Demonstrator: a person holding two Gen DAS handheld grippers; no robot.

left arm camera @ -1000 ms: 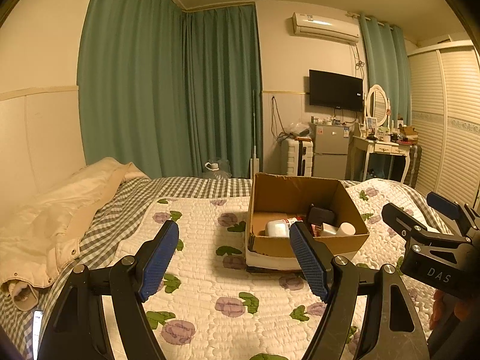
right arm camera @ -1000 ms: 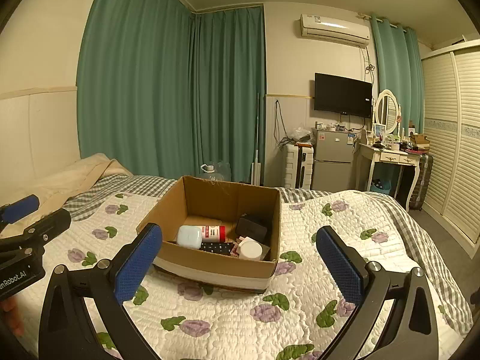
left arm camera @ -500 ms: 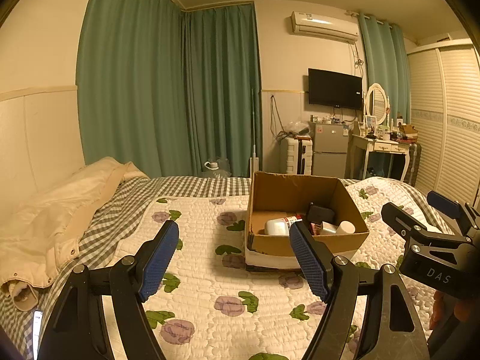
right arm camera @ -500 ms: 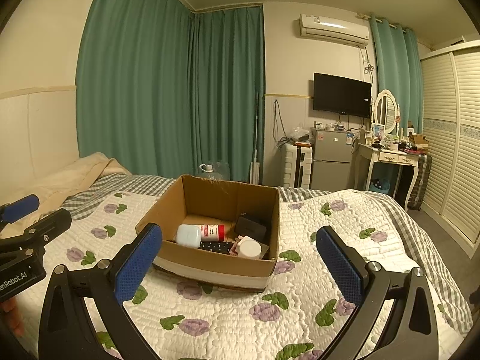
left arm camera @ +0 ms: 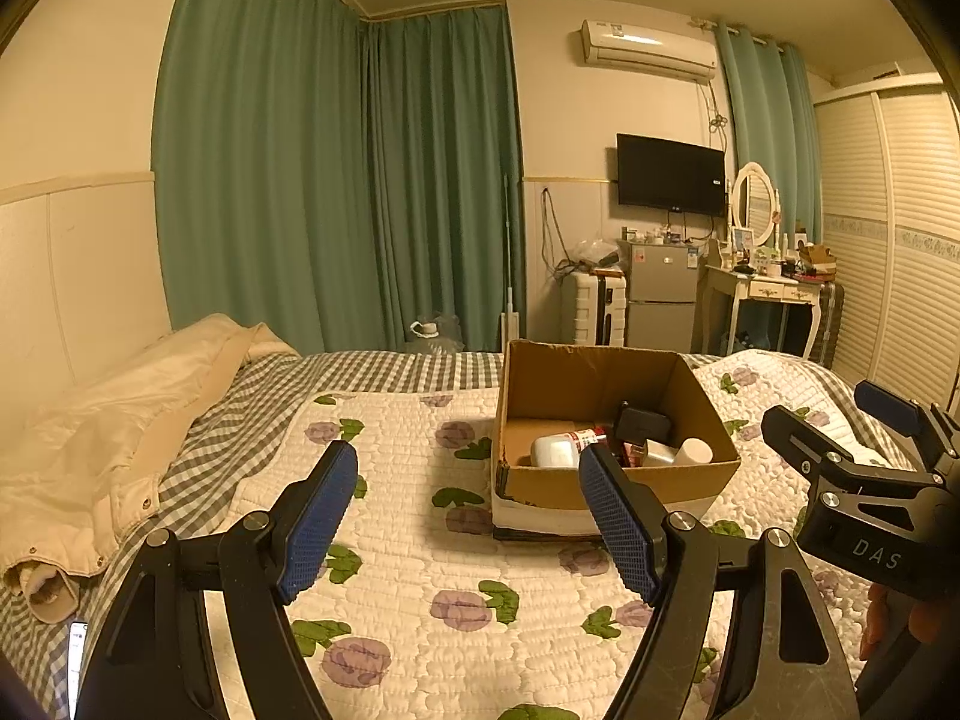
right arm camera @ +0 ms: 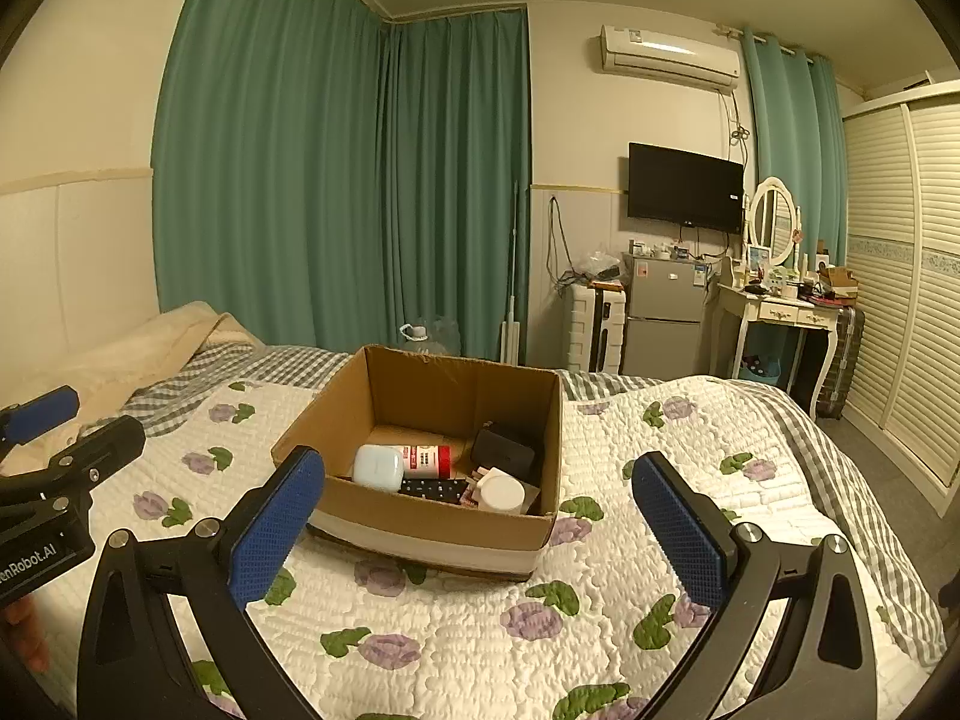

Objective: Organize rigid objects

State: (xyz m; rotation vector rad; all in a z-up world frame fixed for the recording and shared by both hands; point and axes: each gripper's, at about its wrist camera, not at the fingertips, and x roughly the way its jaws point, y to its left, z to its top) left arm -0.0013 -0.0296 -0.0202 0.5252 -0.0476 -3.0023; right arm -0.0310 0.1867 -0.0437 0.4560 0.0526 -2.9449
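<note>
Almost nothing has moved over the last second: both my grippers hang where they were above the bed, and the cardboard box (right arm camera: 420, 516) sits in the same spot on the quilt (right arm camera: 630, 570).

My left gripper (left arm camera: 468, 516) has its blue-padded fingers spread wide with nothing between them; my right gripper (right arm camera: 480, 528) is spread wide too and holds nothing. On the right gripper's body, seen from the left wrist, I read "DAS"; on the left gripper's body, seen from the right wrist, "nRobot.AI" with the start cut off.

Inside the box lie the sorted things: a white bottle with a red label (right arm camera: 414, 461) on its side, its print too small for me to read, a black box-shaped thing (right arm camera: 503, 453) leaning at the far right wall, a white round-capped jar (right arm camera: 501, 493) and a dark flat strip with pale dots (right arm camera: 433, 487).

Under the white, purple-flowered quilt lies a grey checked sheet (left arm camera: 384, 363). A cream jacket (left arm camera: 120, 420) lies bunched at the left. Beyond stand green curtains (right arm camera: 360, 192), a wall TV (right arm camera: 684, 187), an air conditioner (right arm camera: 669, 57), a small fridge (right arm camera: 663, 315) and a dressing table with an oval mirror (right arm camera: 774, 228).
</note>
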